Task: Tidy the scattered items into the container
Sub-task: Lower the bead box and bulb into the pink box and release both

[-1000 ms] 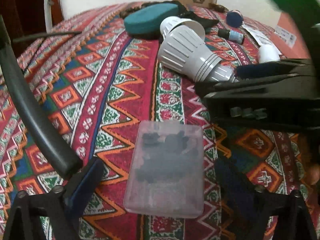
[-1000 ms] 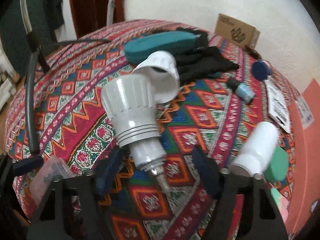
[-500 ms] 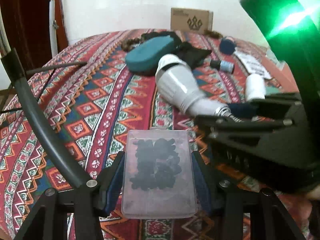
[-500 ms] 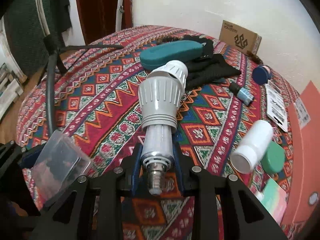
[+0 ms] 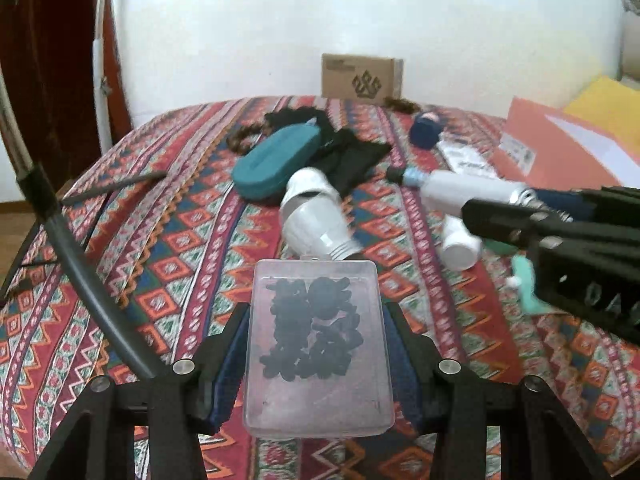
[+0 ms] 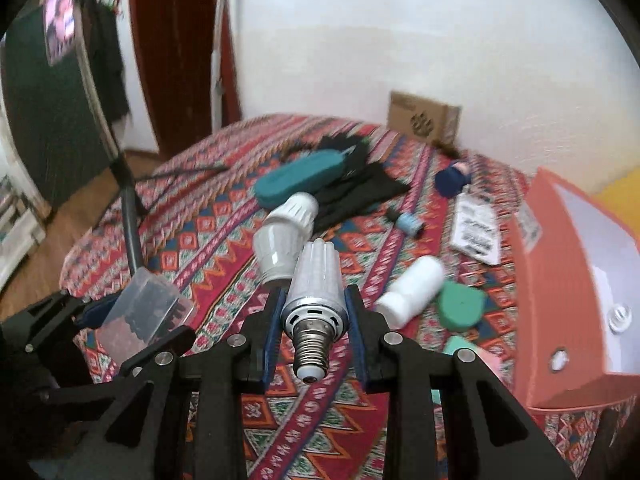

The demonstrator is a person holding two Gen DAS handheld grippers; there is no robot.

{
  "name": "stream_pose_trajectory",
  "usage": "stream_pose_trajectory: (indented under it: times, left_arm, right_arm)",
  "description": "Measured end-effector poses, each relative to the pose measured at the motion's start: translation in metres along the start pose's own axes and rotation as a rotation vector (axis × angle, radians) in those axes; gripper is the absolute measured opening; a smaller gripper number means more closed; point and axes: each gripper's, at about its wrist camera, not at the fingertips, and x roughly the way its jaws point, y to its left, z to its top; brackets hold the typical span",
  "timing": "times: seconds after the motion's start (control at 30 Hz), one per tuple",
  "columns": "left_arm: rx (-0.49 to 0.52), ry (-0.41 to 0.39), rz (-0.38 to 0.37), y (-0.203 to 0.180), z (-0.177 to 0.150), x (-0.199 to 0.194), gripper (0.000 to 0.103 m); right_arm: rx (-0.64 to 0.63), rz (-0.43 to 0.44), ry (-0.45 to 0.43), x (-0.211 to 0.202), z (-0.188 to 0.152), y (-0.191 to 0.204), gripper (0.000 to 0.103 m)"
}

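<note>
A bed or table under a patterned red cloth (image 5: 160,240) of zigzags and diamonds stands against a white wall (image 5: 280,20), with a dark wooden door (image 6: 176,40) off to one side. A brown cardboard box (image 5: 362,78) at the back carries a dark knot-like emblem; its small print is unreadable. A white card (image 6: 476,232) has black lettering too blurred to make out.

The left gripper (image 5: 318,344) is clamped on a clear plastic case (image 5: 318,344) of small dark pieces, lifted above the cloth. The right gripper (image 6: 314,320) pinches a ribbed LED bulb (image 6: 316,280) by its base, screw cap toward the camera. The orange container (image 6: 568,280) sits at the right edge, beside a white bottle (image 6: 412,292).
</note>
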Motion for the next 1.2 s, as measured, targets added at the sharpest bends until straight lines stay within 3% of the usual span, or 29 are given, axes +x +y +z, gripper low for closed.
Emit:
stream_pose_trajectory:
  times: [0.23,0.37,0.57,0.73,0.97,1.1,1.2]
  left_arm:
    - [0.028,-0.055,-0.049,-0.026,0.031,-0.016,0.054]
    - [0.061,-0.105,-0.123,-0.058,0.057,-0.022,0.054]
    - [0.133,-0.169,-0.225,-0.123,0.091,-0.025,0.054]
    - [0.233,-0.186,-0.321,-0.202,0.114,-0.015,0.054]
    - [0.337,-0.152,-0.423,-0.304,0.123,0.012,0.054]
    - [0.357,-0.11,-0.439,-0.339,0.126,0.035,0.054]
    - [0.376,-0.108,-0.407,-0.351,0.126,0.054,0.054]
  right_arm:
    - [0.085,-0.048,-0.096,-0.05,0.008,-0.041,0.031]
    - [0.13,-0.109,-0.149,-0.077,0.01,-0.067,0.031]
    - [0.22,-0.242,-0.218,-0.12,0.008,-0.118,0.031]
    - [0.316,-0.402,-0.271,-0.16,-0.002,-0.176,0.031]
    - [0.517,-0.563,-0.253,-0.186,-0.032,-0.272,0.031]
    - [0.589,-0.579,-0.207,-0.177,-0.043,-0.312,0.032]
    - [0.615,-0.569,-0.166,-0.159,-0.042,-0.331,0.032]
